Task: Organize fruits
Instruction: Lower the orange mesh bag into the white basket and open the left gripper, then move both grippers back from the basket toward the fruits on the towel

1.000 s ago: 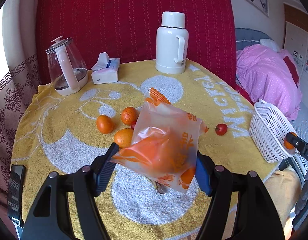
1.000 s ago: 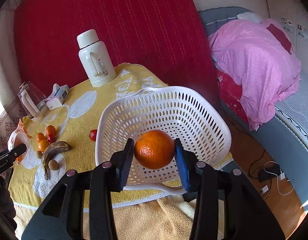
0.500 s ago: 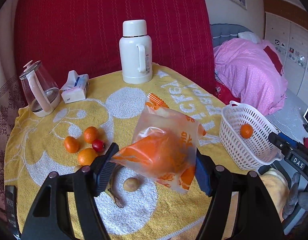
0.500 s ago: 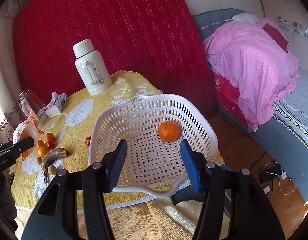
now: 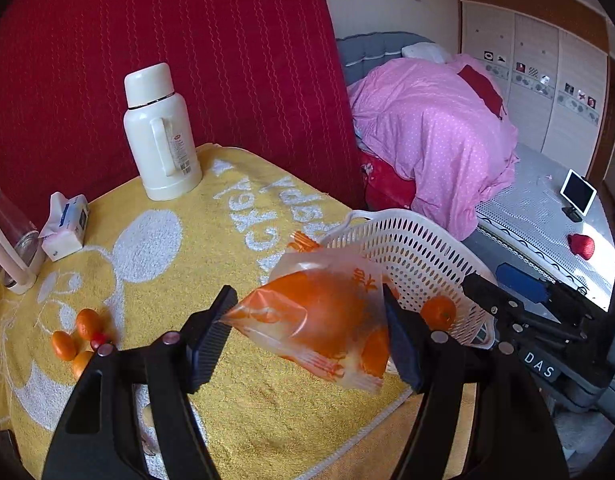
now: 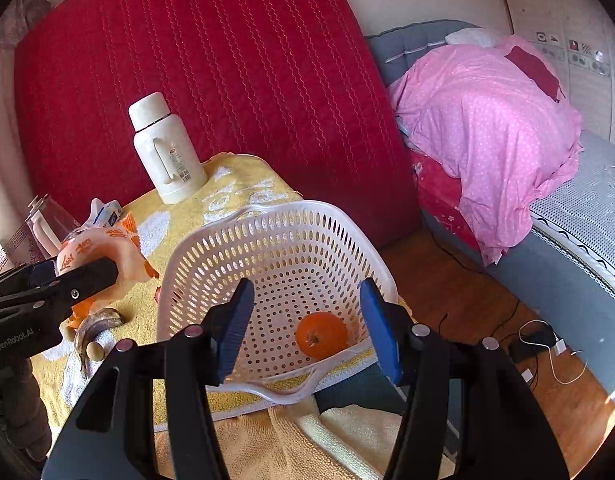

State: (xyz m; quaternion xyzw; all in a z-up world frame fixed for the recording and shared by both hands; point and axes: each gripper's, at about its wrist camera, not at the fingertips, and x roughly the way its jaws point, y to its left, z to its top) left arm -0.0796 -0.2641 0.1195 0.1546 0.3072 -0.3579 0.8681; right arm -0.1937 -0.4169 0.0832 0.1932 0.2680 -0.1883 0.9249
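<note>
On the yellow towel-covered table (image 5: 211,248): fruit lies scattered at the left, basket sits at the right edge.
Left gripper (image 5: 307,332): jaws spread fairly wide and pressed on both sides of a clear plastic bag (image 5: 319,320) with orange print, fruit inside; the bag is held up off the towel, just beside the basket's near-left rim.
Right gripper (image 6: 305,328): jaws parted, nothing between the blue pads; it hangs over the near rim of the basket.
White basket (image 6: 227,264): perforated plastic, tilted a little, its near edge jutting past the table's edge.
Orange (image 6: 321,334): lying loose on the basket floor, apart from both pads.
Small oranges (image 5: 73,340): a cluster of three on the towel, with a little red fruit (image 5: 99,338) touching them.
Banana (image 6: 97,322): dark-skinned, on the towel left of the basket.
Back of the table: white flask (image 5: 159,132), tissue pack (image 5: 65,220), glass kettle (image 5: 7,240).
</note>
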